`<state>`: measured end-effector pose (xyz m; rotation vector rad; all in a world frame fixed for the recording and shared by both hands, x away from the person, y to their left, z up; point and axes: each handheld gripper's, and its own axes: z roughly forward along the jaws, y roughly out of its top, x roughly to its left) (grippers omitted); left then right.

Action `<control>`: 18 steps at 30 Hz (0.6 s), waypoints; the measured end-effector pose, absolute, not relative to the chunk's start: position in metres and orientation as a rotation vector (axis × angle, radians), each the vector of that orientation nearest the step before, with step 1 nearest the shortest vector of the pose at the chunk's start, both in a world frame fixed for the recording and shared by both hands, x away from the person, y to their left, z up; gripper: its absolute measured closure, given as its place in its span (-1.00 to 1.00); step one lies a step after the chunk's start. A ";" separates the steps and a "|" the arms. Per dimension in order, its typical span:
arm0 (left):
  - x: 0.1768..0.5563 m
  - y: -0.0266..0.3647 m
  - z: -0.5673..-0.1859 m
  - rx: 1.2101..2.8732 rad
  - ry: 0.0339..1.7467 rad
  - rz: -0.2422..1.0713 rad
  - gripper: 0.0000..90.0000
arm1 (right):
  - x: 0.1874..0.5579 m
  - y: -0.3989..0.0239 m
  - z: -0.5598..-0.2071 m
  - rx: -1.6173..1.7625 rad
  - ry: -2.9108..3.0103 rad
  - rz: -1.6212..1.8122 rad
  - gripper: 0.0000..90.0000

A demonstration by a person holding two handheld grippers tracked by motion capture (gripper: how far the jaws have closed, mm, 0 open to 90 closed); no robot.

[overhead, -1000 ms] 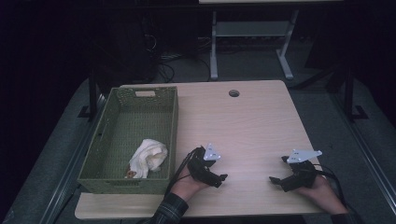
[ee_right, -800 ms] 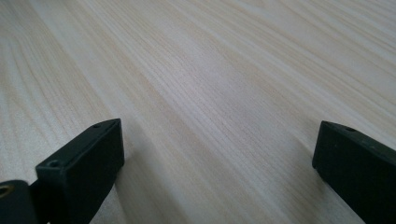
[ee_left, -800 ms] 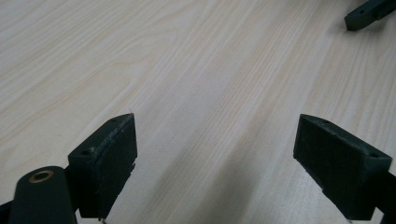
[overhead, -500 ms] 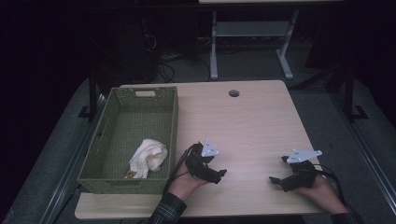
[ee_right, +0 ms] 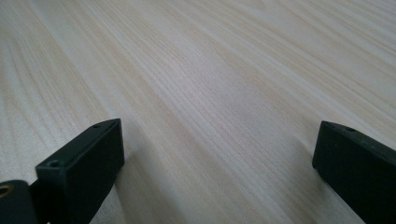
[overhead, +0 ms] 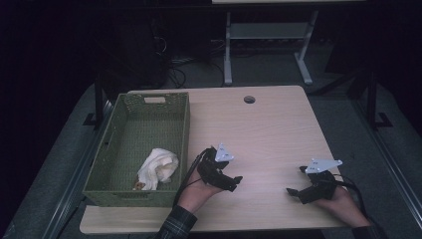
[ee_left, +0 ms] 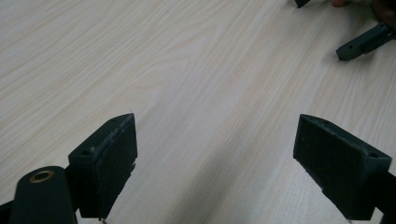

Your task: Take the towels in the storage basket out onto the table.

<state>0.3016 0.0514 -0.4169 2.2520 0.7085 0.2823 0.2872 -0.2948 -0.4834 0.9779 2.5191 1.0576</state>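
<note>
My left gripper (overhead: 234, 182) rests low over the wooden table (overhead: 268, 129) near its front, just right of a green basket (overhead: 117, 191). Its jaws point right and stand open over bare wood (ee_left: 215, 154). My right gripper (overhead: 295, 180) sits near the front right, held by a hand, its jaws aimed left. They are also open with nothing between them (ee_right: 217, 154). A jaw of the right gripper (ee_left: 362, 43) shows at the top right of the left gripper view. A crumpled white cloth (overhead: 158, 168) lies inside the basket, toward its near end.
A small brown item (overhead: 139, 185) lies beside the cloth in the basket. A round cable hole (overhead: 249, 99) sits at the table's far edge. Beyond the table, a white desk frame (overhead: 268, 45) and cables stand on a dark floor.
My left gripper has drifted slightly away from the front edge and toward the basket. The right gripper has stayed put.
</note>
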 end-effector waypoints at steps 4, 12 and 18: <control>0.302 0.052 -0.412 2.250 0.698 0.295 -0.71 | 0.287 -0.295 -0.483 0.977 2.519 1.058 -0.96; 0.304 0.051 -0.401 2.245 0.690 0.309 -0.71 | 0.287 -0.295 -0.483 0.977 2.519 1.058 -0.96; 0.308 0.051 -0.390 2.247 0.688 0.289 -0.71 | 0.287 -0.295 -0.483 0.977 2.519 1.058 -0.96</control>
